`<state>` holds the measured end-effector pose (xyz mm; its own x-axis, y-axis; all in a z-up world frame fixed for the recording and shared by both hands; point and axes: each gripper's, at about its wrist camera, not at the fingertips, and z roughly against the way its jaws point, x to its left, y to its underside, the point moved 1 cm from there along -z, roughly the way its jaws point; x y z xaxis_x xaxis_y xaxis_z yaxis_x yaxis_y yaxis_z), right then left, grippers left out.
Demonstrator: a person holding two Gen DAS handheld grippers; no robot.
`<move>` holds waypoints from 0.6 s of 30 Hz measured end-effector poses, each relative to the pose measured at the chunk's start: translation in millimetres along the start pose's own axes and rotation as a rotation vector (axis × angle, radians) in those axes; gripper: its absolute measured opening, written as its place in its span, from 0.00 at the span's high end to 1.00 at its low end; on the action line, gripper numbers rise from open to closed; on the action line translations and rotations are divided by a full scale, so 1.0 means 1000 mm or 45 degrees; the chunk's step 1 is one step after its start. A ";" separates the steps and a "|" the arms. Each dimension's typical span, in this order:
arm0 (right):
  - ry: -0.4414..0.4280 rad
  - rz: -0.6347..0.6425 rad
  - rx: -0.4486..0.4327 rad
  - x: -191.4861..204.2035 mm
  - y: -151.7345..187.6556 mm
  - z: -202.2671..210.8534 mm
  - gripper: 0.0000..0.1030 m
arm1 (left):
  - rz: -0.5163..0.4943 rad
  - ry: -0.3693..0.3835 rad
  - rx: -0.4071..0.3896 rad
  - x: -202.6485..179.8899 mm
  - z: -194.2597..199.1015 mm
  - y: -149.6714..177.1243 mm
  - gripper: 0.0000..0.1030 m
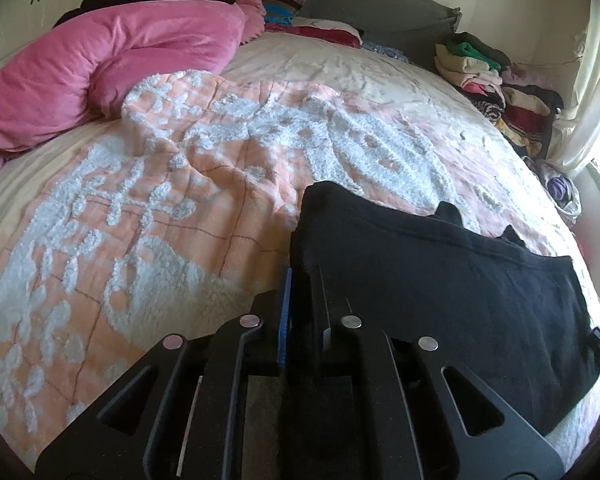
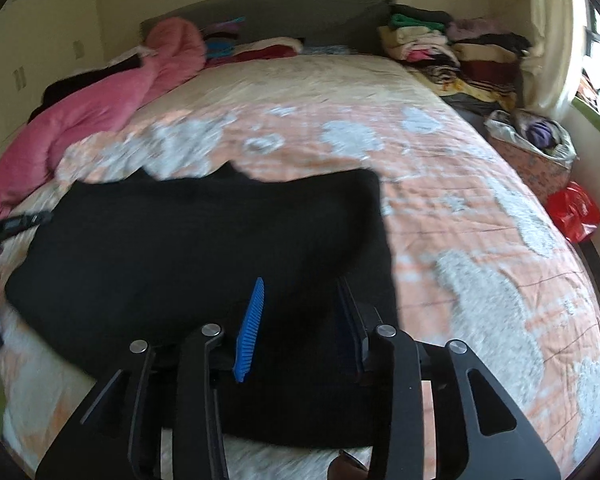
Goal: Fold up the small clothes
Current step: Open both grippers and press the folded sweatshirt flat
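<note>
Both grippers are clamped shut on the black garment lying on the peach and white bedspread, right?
Not both. The left gripper is shut on the black garment, as the left wrist view shows. In the right wrist view the right gripper has its jaws apart over the garment, pads not pressing it. It does lie on the peach and white bedspread.

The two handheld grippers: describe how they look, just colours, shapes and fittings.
Both are matte black. The left gripper and right gripper each have angular linkage arms with triangular cut-outs, joined by four round silver pivot pins. The fingers carry ribbed bright blue pads on their inner faces. No cables, markings, hands or sleeves are in view.
</note>
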<state>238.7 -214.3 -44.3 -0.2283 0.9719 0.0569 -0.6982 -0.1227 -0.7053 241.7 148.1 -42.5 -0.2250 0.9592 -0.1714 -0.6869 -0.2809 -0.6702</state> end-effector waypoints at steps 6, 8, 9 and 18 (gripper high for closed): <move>-0.028 0.013 0.043 0.012 0.015 0.003 0.57 | -0.033 -0.010 -0.007 -0.008 0.013 0.007 0.84; -0.029 0.003 0.067 0.011 0.019 0.002 0.56 | -0.069 -0.016 -0.013 -0.013 0.017 0.009 0.81; -0.032 0.003 0.071 0.011 0.021 0.001 0.56 | -0.090 -0.022 -0.018 -0.016 0.020 0.011 0.78; -0.050 -0.041 0.087 0.008 0.039 0.009 0.51 | -0.140 -0.004 0.003 -0.026 0.031 0.027 0.63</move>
<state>203.4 -212.8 -65.1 -0.2307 0.9671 0.1071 -0.7497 -0.1065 -0.6531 207.3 114.9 -33.4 -0.1499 0.9841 -0.0948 -0.7094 -0.1739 -0.6830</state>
